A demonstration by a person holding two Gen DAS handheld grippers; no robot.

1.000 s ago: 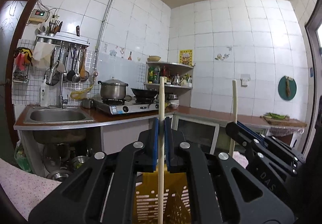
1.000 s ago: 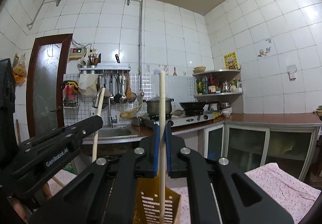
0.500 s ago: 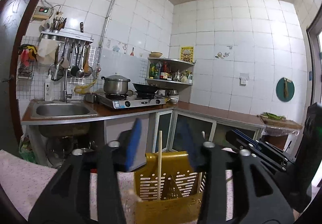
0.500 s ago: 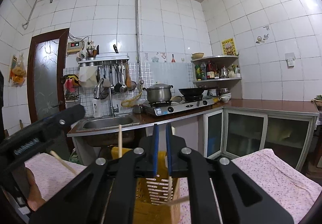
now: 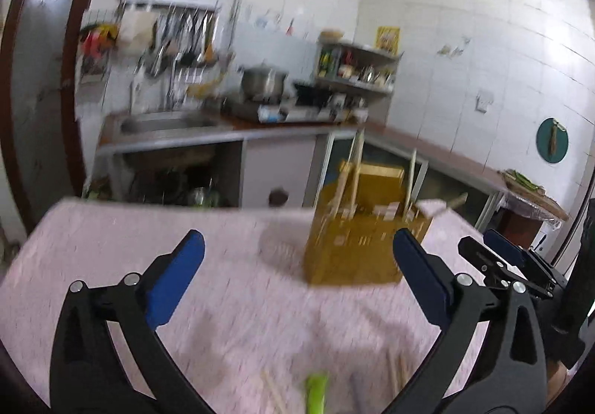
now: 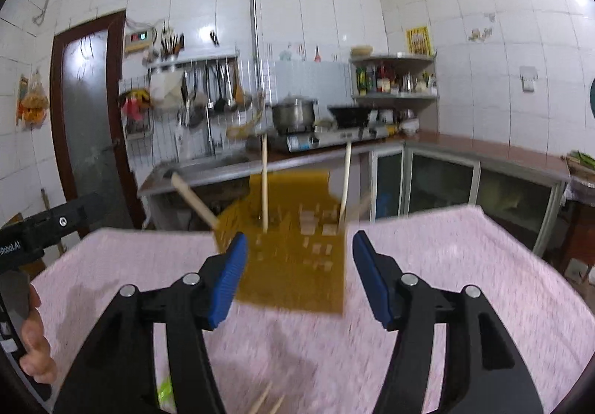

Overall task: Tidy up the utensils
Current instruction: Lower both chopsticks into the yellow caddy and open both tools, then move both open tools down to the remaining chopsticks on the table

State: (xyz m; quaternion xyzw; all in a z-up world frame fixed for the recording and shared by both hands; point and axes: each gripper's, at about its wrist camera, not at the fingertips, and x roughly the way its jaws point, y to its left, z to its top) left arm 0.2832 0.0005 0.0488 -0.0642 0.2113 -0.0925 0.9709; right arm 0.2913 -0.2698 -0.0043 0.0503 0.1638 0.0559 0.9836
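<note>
**Op A:** I'm looking at a white-tiled kitchen with a sink counter (image 6: 208,168) along the back wall, a pot (image 6: 292,112) on the stove, and ladles hanging from a rack. In front of me is the tabletop (image 6: 465,265) under a pink cloth.

**Op B:** Where's the utensil holder?

**Op A:** The yellow slotted holder (image 6: 297,265) stands upright on the tabletop, near its far edge. In my right wrist view it sits straight ahead, centred; in the left wrist view it lies ahead and to the right. Several chopsticks (image 6: 264,187) stand in it, two nearly upright, others leaning out to the sides.

**Op B:** And your jaws?

**Op A:** My right gripper (image 6: 297,272) has its jaws opening, about half apart. The holder shows in the gap beyond them, but the pads touch nothing. My left gripper (image 5: 297,276) has its jaws opening too, spread wide over bare cloth, with nothing between them. I see the right gripper's tips just beside the left one's right finger in the left view.

**Op B:** Anything loose?

**Op A:** A few more chopsticks (image 5: 273,391) lie flat on the cloth close under both cameras, and a green item (image 5: 316,393) lies beside them; it's too blurred for me to identify. A hand (image 6: 35,336) grips the left tool at the left edge of my right view.
</note>
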